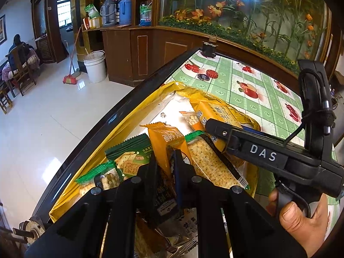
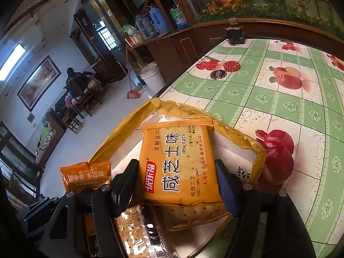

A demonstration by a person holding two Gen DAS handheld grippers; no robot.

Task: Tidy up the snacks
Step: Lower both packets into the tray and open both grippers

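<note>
A shallow yellow-rimmed box (image 1: 187,89) at the table's left edge holds several snack packets, among them green cracker packets (image 1: 129,150) and a clear cracker sleeve (image 1: 210,165). My left gripper (image 1: 164,167) is shut on a small orange and dark packet (image 1: 165,144) over the box. My right gripper (image 2: 178,185) is shut on a large orange biscuit packet (image 2: 178,163) and holds it above the box (image 2: 258,150). The right gripper (image 1: 217,126) also shows in the left wrist view, reaching in from the right. A small orange packet (image 2: 86,175) shows at the left of the right wrist view.
The table (image 1: 247,94) has a green checked fruit cloth. Two round lids (image 1: 207,75) and a dark jar (image 1: 209,48) lie at its far end. A wooden cabinet with flower glass stands behind. Left of the table lies white floor with a bucket (image 1: 95,66) and a broom (image 1: 69,78).
</note>
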